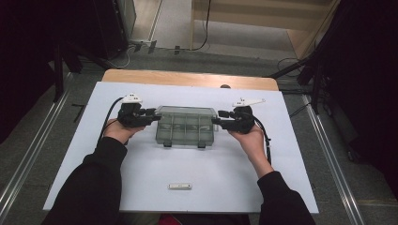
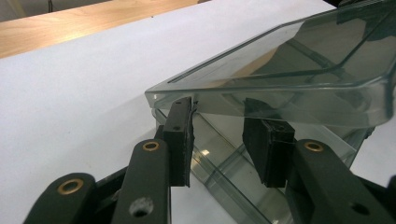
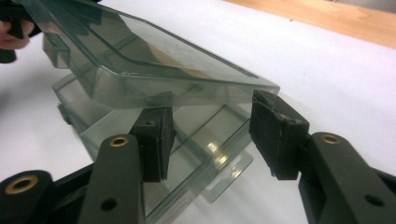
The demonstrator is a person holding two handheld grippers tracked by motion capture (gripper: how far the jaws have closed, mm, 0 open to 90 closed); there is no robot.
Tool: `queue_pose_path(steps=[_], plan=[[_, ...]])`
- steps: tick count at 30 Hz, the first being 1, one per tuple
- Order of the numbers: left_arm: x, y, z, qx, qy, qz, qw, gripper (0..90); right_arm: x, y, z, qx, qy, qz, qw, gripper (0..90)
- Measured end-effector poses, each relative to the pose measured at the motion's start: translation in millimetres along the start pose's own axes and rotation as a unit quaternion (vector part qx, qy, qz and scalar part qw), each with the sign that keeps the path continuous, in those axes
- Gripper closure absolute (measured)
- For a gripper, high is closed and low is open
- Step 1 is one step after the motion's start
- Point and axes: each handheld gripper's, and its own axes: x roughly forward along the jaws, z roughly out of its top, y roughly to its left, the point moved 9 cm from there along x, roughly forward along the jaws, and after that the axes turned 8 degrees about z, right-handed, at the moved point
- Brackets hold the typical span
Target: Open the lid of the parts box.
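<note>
A clear smoky plastic compartment box (image 1: 185, 126) lies in the middle of the white mat, its hinged lid (image 2: 289, 70) tilted partly up off the base. My left gripper (image 1: 154, 112) is at the box's left end. In the left gripper view its pads (image 2: 180, 140) stand apart just under the lid's rim, with nothing pressed between them. My right gripper (image 1: 217, 117) is at the right end. In the right gripper view its jaws stand open (image 3: 212, 130) below the lid's corner (image 3: 261, 86), over the base's edge. I cannot tell whether the lid rests on the jaw tips.
A small white bar-shaped object (image 1: 180, 186) lies on the mat (image 1: 234, 178) near the front edge. The wooden tabletop (image 1: 187, 77) shows beyond the mat. Dark stands and cables surround the table. The other hand (image 3: 9, 32) shows at the box's far end.
</note>
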Motion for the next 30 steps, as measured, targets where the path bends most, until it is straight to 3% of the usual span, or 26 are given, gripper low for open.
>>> queue_pose_path(steps=[6,30], plan=[[1.7,1.2,2.1,-0.002,0.003,0.006,1.0,61.4,7.1,0.0,3.9,-0.015,-0.006,-0.008,0.9998,54.4],[11.4,10.7,26.1,-0.01,-0.018,0.016,0.9997,60.2,6.0,-9.4,29.4,-0.012,-0.022,-0.015,0.9996,60.9]])
